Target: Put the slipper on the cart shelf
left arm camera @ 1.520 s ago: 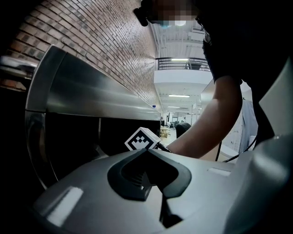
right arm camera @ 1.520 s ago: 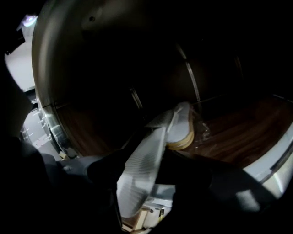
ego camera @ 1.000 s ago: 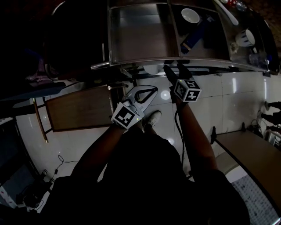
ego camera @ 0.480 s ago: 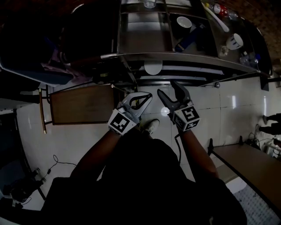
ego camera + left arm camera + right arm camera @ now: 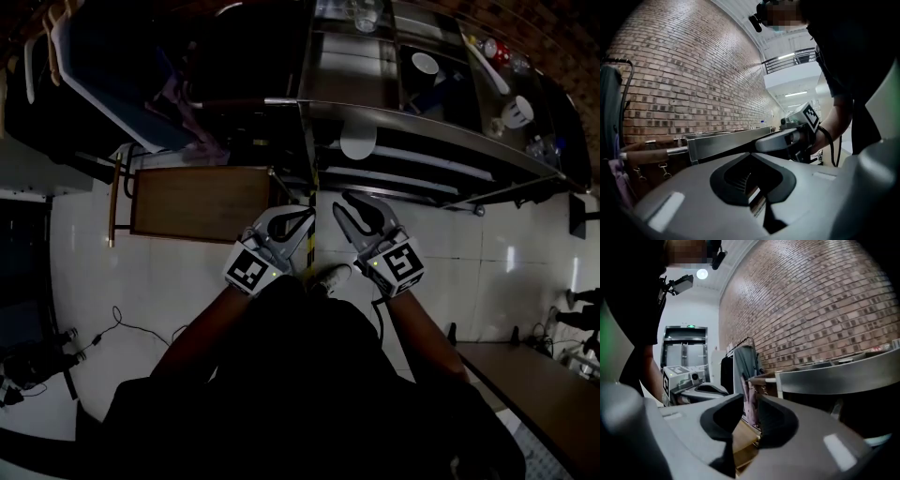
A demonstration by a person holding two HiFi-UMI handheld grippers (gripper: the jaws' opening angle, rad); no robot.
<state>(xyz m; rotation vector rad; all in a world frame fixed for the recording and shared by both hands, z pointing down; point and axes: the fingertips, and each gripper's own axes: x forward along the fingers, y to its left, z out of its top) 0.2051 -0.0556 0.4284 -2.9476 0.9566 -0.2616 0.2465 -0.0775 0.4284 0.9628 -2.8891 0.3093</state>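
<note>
My left gripper (image 5: 302, 217) is closed tip to tip on nothing. My right gripper (image 5: 356, 206) is closing with a narrow gap, nothing in it. Both hang over open floor (image 5: 487, 253), just short of the cart (image 5: 422, 125) edge. The pale oval on its lower shelf is, I think, the slipper (image 5: 358, 141).

The brick wall (image 5: 693, 70) is red-brown, floor (image 5: 187, 281) white, table (image 5: 202, 202) brown, left gripper (image 5: 305, 215) grey.
</note>
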